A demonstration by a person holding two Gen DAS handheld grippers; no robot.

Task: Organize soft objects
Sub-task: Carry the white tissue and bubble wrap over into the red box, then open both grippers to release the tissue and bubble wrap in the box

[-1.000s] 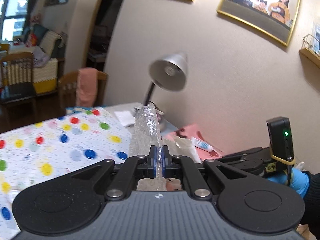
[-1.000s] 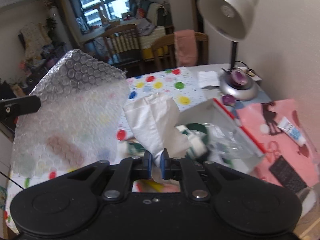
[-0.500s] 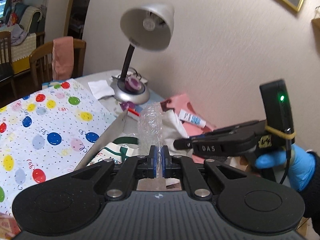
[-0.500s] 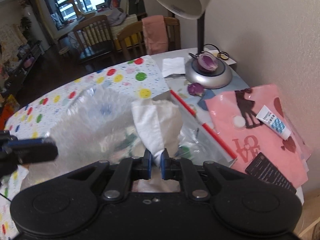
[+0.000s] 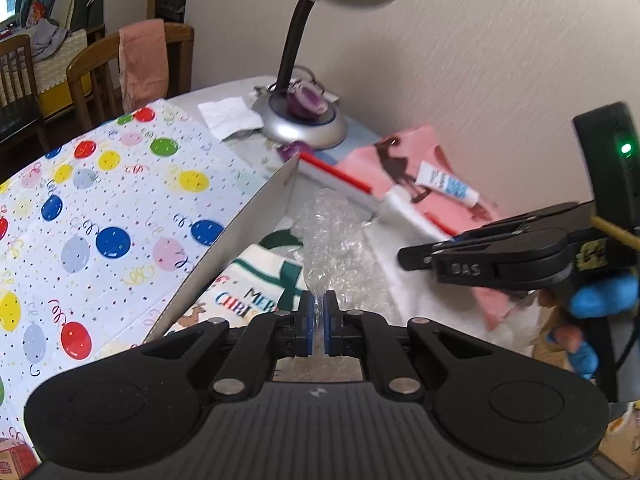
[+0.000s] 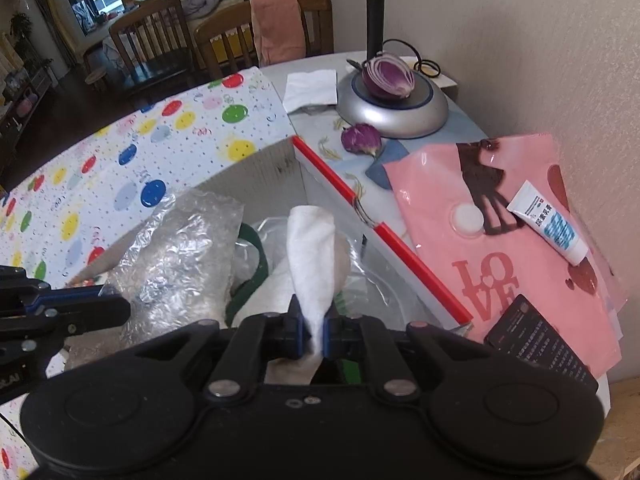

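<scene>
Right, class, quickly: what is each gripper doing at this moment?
Left gripper: closed on the bubble wrap.
Right gripper: closed on the white tissue.

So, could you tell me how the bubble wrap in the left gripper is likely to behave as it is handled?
Probably floppy: the bubble wrap crumples and sags from the left gripper, pinched at one edge. Likely very light, being thin clear film. It may spring back open once released in the box.

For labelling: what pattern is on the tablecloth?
White tablecloth with multicoloured balloons and small dots; clearest in the left wrist view.
</scene>
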